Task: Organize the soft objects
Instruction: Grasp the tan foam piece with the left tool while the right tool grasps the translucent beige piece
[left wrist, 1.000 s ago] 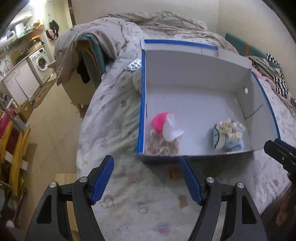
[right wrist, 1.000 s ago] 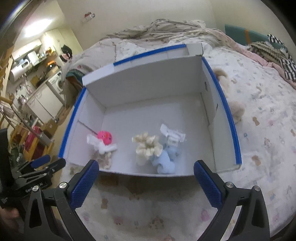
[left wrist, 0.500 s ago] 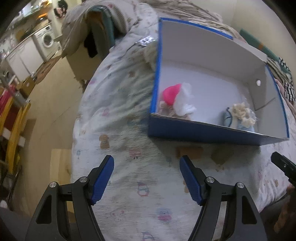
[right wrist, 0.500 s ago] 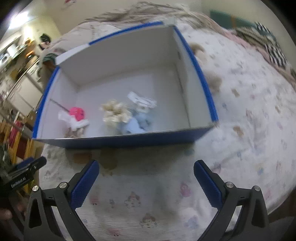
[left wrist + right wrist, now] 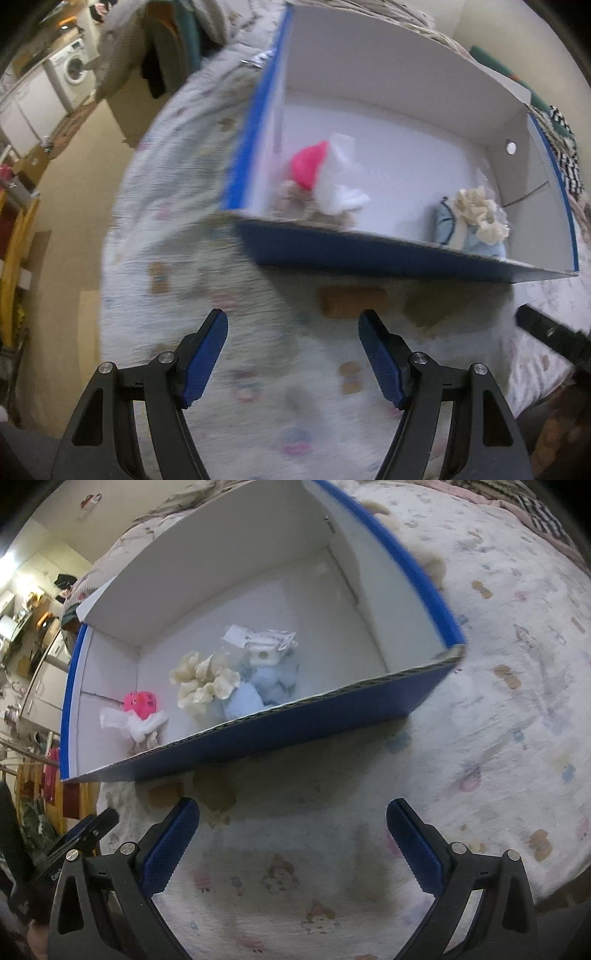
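Blue-walled white-lined cardboard box (image 5: 258, 738), set on a printed bedspread (image 5: 517, 720); inside, near its front wall, a pink plush with white cloth (image 5: 142, 709) and a cream-and-pale-blue soft bundle (image 5: 221, 686). Left gripper (image 5: 293, 332) and right gripper (image 5: 291, 819): jaws held apart, nothing between them, poised above bare bedding before the box. Reaching over the front wall is advised, one soft item being pinched at a time.

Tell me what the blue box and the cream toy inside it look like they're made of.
Blue box: looks like corrugated cardboard, blue outside and plain white inside; the cut top edge shows fluting and the walls have fold creases. Cream toy: probably plush fabric, matte, lumpy and fluffy, though blur leaves the exact fabric open.
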A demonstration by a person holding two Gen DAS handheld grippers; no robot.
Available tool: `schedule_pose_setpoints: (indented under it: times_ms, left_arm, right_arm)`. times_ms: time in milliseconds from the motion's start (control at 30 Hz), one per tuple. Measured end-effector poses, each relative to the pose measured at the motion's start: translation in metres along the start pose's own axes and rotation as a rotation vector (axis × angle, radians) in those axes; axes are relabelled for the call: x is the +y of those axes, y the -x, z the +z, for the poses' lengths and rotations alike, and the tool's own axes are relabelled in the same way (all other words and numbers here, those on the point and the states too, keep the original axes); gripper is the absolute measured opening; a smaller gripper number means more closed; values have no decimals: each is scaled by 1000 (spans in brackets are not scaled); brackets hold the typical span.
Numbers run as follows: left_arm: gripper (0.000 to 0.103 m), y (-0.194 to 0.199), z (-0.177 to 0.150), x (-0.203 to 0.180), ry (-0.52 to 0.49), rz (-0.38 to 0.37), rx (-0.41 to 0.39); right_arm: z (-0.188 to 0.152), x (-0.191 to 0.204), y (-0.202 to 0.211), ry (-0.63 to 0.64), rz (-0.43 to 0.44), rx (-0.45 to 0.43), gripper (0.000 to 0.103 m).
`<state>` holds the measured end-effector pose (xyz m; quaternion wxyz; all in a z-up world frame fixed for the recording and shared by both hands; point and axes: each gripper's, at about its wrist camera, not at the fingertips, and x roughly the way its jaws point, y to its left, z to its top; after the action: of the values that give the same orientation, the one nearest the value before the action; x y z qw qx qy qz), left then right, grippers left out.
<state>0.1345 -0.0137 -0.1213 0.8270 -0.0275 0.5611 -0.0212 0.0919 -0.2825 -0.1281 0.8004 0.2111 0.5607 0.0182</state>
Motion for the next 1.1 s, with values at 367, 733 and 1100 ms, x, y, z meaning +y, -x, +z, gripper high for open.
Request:
schedule_pose_setpoints:
  times_ms: [367, 733, 1100]
  left_arm:
    - [55, -39, 11, -47, -88, -15, 29]
    - [8, -54, 8, -29, -57, -94, 113]
    - [6, -30, 6, 1, -21, -167, 66]
  right_arm:
    - [4, 10, -16, 45, -22, 32, 103]
    - [-6, 35, -40, 163, -20, 94, 87]
    - [-7, 76, -66, 273, -1, 76, 65]
